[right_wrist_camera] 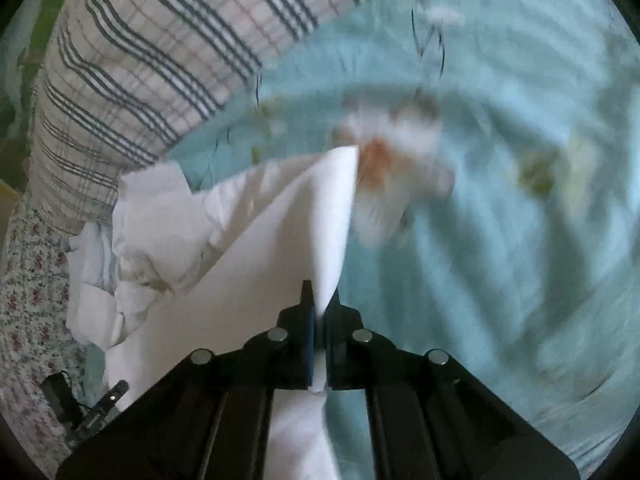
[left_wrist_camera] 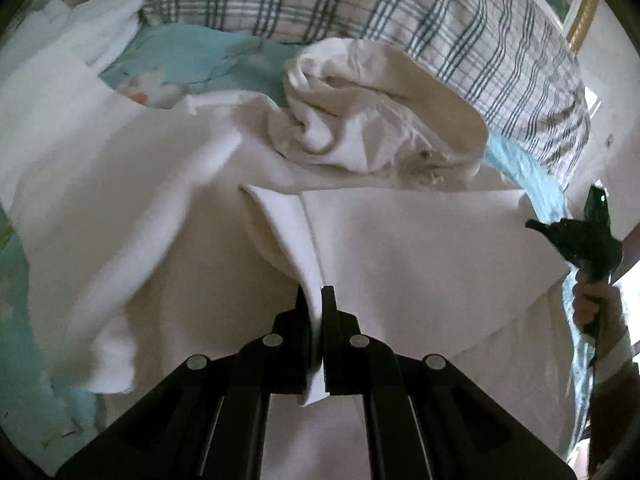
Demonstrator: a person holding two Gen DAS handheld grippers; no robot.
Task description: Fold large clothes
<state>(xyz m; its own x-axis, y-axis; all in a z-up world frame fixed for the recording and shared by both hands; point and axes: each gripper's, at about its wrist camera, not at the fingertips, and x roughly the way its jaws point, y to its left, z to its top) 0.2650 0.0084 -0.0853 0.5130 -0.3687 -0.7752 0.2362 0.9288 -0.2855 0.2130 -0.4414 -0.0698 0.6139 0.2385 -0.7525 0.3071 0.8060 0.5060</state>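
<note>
A large white garment (left_wrist_camera: 400, 240) lies spread over a light blue bedsheet (left_wrist_camera: 188, 52). My left gripper (left_wrist_camera: 316, 292) is shut on a folded edge of the white garment and holds it raised. My right gripper (right_wrist_camera: 320, 292) is shut on another corner of the same white garment (right_wrist_camera: 256, 232), lifted above the sheet. The right gripper also shows at the right edge of the left wrist view (left_wrist_camera: 576, 236), held in a hand. The far part of the garment is bunched into a crumpled heap (left_wrist_camera: 372, 120).
A plaid pillow (left_wrist_camera: 400, 8) lies behind the garment, also in the right wrist view (right_wrist_camera: 152, 52). The blue sheet with a flower print (right_wrist_camera: 500, 220) fills the right side. A floral fabric (right_wrist_camera: 28, 280) lies at the left edge. The right wrist view is blurred.
</note>
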